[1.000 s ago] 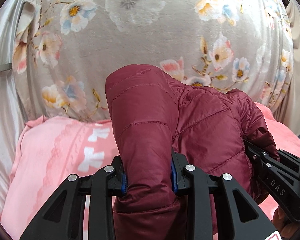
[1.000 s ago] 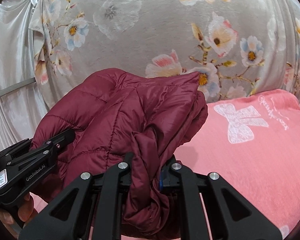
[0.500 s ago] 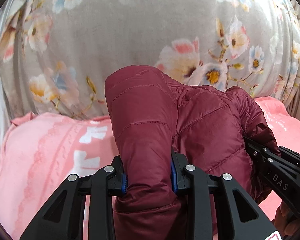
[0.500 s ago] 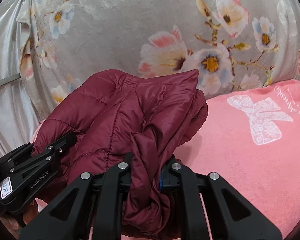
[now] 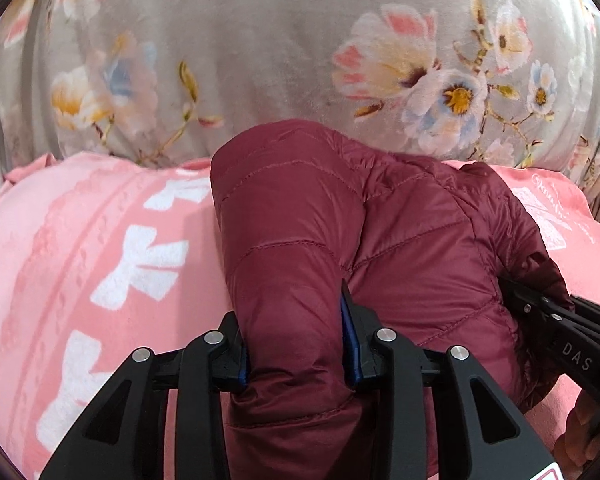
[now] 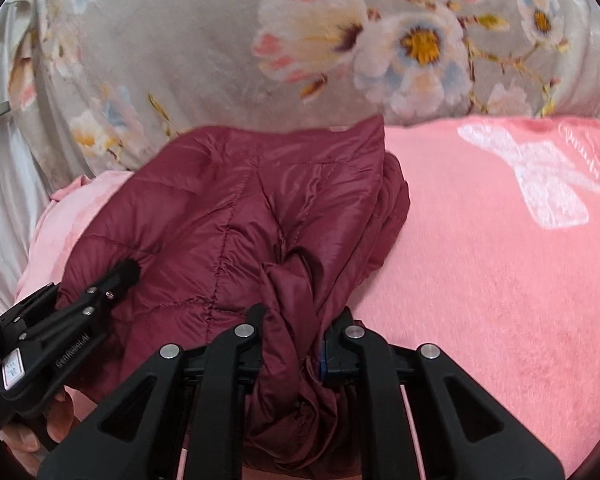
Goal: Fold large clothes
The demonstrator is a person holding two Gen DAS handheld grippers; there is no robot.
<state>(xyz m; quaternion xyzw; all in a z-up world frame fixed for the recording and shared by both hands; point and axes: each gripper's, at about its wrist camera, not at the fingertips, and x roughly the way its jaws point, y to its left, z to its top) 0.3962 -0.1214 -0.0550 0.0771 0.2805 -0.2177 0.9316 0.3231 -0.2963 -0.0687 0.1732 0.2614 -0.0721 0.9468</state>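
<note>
A maroon quilted jacket [image 5: 400, 220] is bunched up low over a pink blanket [image 5: 80, 240]. My left gripper [image 5: 294, 344] has a thick padded fold of it between its blue pads; the jaws are opening, with the fold still filling the gap. In the right wrist view, my right gripper [image 6: 300, 320] is shut on a thin, twisted bunch of the jacket [image 6: 228, 200]. The two grippers sit side by side. The right gripper [image 5: 540, 308] shows at the jacket's right edge, and the left gripper [image 6: 112, 284] at its left.
The pink blanket [image 6: 500, 280] with white bow prints spreads under and to both sides of the jacket. A grey floral blanket [image 5: 260, 40] rises right behind it. A hand [image 6: 56, 416] holds the left gripper's handle. Pale curtain fabric [image 6: 4, 168] hangs at far left.
Both grippers have come down and forward with the jacket. The floral blanket looms closer, and the jacket now sits low on the pink blanket. The left jaws stand slightly wider.
</note>
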